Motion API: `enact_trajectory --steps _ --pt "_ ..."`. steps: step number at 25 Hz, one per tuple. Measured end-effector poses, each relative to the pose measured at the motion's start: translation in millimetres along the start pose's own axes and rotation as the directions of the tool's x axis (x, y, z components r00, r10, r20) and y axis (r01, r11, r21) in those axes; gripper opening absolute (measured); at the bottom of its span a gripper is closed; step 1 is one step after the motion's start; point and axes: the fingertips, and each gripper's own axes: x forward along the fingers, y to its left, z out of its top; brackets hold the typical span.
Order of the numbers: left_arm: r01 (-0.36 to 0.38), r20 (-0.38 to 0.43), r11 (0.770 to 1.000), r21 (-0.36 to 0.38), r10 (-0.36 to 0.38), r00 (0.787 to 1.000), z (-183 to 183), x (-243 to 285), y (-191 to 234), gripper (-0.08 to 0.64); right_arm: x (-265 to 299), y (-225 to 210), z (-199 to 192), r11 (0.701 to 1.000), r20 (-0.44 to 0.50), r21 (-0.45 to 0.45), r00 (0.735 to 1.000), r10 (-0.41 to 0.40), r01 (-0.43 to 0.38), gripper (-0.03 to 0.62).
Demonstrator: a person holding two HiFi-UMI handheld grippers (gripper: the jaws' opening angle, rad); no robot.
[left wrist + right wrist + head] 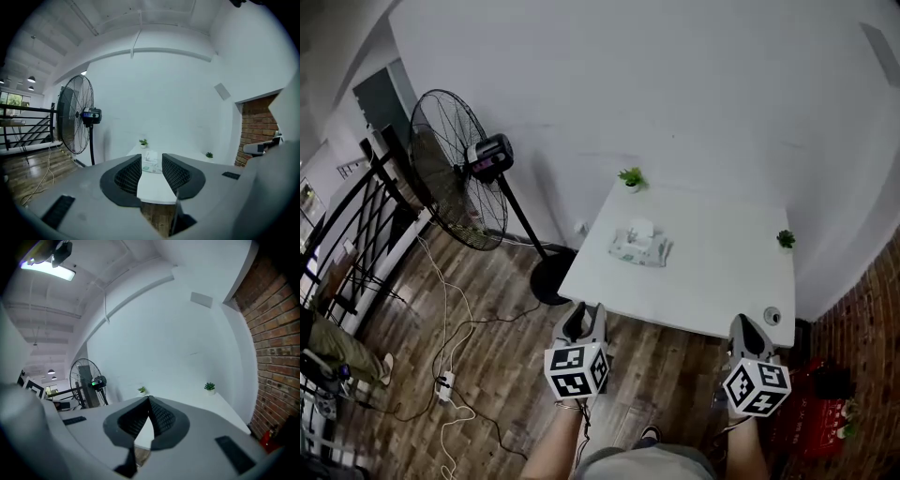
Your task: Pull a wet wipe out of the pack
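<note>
Though indistinct overhead, left tool (151,165) agape, right tool (149,400) tip-to-tip.

Pedestal fan (457,171), white table (712,281), potted plant (631,177)

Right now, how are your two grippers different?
The left gripper has its jaws apart, but the right gripper has its jaws touching at the tips. The wipe pack shows far off through the left gripper's gap, while the right gripper's jaws show only a sliver of bare table. Both grippers are empty, and both are held short of the table, away from the pack.
</note>
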Motion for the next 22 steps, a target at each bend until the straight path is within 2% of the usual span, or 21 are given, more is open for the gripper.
enact_trajectory --steps 10,17,22 --pt "-0.031 -0.032 1.0 0.003 0.031 0.999 -5.3 39.3 -1.5 0.123 37.9 -22.2 0.7 0.999 -0.04 0.042 0.999 0.021 -0.019 0.002" --pt "-0.011 -0.053 1.0 0.003 0.011 0.999 -4.2 70.5 2.3 0.121 65.7 -22.2 -3.6 0.998 -0.057 0.062 0.998 0.018 -0.015 0.002" --pt "0.017 -0.024 1.0 0.001 -0.017 1.0 14.6 112.3 3.1 0.122 95.9 -27.3 8.5 0.998 -0.042 0.061 0.999 0.002 0.001 0.002"
